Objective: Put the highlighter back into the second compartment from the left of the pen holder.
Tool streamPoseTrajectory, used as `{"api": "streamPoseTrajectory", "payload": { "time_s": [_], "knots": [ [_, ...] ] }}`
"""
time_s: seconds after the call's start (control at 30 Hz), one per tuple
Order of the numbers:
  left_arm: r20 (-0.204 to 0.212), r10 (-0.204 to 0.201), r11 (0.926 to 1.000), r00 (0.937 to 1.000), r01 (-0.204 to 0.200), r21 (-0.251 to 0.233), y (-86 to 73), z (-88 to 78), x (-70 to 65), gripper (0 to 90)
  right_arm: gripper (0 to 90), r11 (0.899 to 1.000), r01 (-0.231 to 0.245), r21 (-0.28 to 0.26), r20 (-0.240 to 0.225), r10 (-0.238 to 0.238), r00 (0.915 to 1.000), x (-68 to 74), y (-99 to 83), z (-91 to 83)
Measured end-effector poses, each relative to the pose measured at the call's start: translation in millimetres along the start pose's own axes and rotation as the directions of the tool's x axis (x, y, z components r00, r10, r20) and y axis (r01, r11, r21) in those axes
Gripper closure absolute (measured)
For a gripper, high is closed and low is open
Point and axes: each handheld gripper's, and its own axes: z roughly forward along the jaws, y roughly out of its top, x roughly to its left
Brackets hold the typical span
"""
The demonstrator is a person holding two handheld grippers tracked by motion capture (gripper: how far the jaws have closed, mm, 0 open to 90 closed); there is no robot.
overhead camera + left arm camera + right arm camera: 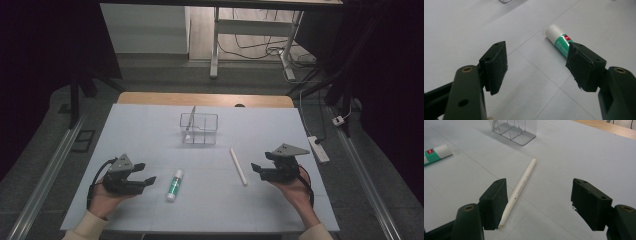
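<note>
A green-and-white glue stick (175, 185) lies on the white table sheet (145, 130), just right of my left gripper (146, 172). That gripper is open with nothing between its pads. In the left gripper view the glue stick (557, 37) lies ahead, partly behind the right pad, and my left gripper (537, 57) stands wide. A thin white pen (238, 166) lies just left of my right gripper (261, 161), which is open and holds nothing. In the right gripper view the pen (522, 182) runs forward beside the left pad of the right gripper (539, 192).
A clear divided organiser (199, 128) stands at the middle back of the sheet with a slim upright item (190, 120) in it. The organiser (514, 131) and glue stick (436, 153) are also in the right gripper view. A white power strip (319, 149) lies off the right edge.
</note>
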Motion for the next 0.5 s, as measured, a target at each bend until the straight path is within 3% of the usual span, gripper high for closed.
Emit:
{"api": "streamPoseTrajectory", "payload": {
  "time_s": [0.5],
  "knots": [
    [-0.001, 0.002, 1.0000, 1.0000, -0.002, -0.004, 0.7, -0.4, -0.5, 33.0, 29.5, 0.999, -0.005, 0.051, 0.005, 0.005, 1.0000, 3.9, 22.5, 21.7]
  ]
}}
